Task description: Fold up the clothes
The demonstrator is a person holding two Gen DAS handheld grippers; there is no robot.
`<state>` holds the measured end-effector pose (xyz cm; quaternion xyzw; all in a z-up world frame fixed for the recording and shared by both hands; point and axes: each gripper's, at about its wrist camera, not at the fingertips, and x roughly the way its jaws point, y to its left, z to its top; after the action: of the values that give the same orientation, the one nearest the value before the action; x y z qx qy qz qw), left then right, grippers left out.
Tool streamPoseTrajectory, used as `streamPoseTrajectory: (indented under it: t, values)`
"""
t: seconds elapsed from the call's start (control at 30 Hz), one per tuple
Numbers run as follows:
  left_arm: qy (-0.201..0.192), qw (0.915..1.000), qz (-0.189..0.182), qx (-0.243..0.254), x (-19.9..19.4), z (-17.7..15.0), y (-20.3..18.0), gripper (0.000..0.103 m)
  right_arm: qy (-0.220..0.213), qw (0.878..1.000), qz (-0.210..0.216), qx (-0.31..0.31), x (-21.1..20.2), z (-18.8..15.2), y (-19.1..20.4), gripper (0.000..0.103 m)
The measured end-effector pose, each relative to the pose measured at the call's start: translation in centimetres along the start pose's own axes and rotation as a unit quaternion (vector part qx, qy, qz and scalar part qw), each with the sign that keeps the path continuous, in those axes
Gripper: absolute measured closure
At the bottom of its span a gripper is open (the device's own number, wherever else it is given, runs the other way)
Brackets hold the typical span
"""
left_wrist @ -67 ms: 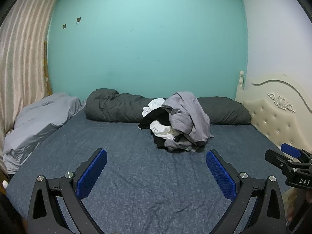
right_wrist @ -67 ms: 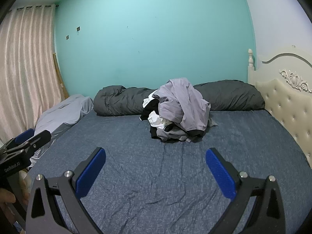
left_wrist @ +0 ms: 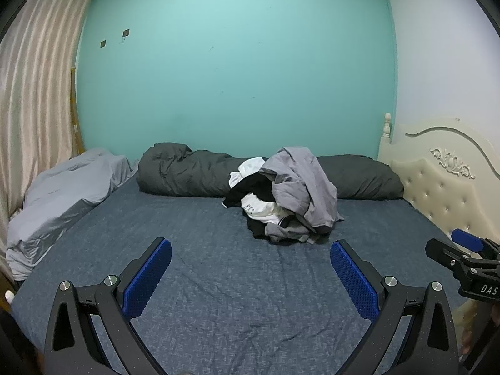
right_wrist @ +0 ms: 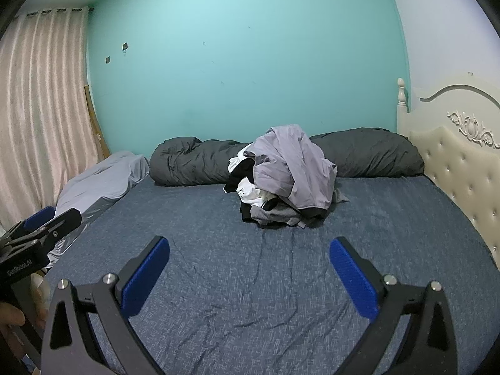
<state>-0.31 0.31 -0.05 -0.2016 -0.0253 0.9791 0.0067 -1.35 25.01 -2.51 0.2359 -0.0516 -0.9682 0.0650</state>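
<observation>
- A bed with a dark blue sheet fills the room's floor of view, wrinkled in front.
- The heap of clothes lies toward the far side of the sheet, a grey garment on top, against a rolled dark grey duvet.
- Behind stands a turquoise wall; a cream tufted headboard on the right, a beige curtain on the left.
- The left gripper is spread wide, holding nothing.
- The right gripper likewise gapes empty, well short of the heap.
</observation>
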Motion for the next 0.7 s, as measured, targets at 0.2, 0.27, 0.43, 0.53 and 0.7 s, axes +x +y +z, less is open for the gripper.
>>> streamPoseTrajectory:
  t: [0.2,0.27,0.43,0.53,0.7]
  values:
    - [-0.002,1.0,0.003,0.006,0.2,-0.05,-0.51,0.0,-0.002,1.0,0.004,0.001,-0.3,0.24,0.28,0.0]
    - [-0.001,1.0,0.002,0.005,0.03,0.0,-0.5,0.0,-0.003,1.0,0.004,0.0,-0.06,0.11,0.03,0.0]
    - [-0.005,1.0,0.002,0.001,0.13,-0.48,0.08,0.0,-0.004,1.0,0.006,-0.001,-0.21,-0.19,-0.38,0.0]
    - [-0.005,1.0,0.001,0.0,-0.07,-0.58,0.38,0.0,-0.004,1.0,0.004,0.0,-0.02,-0.42,-0.49,0.0]
    - [-0.006,1.0,0.001,0.003,-0.15,-0.74,0.33,0.0,-0.002,1.0,0.003,0.001,-0.08,-0.03,-0.35,0.0]
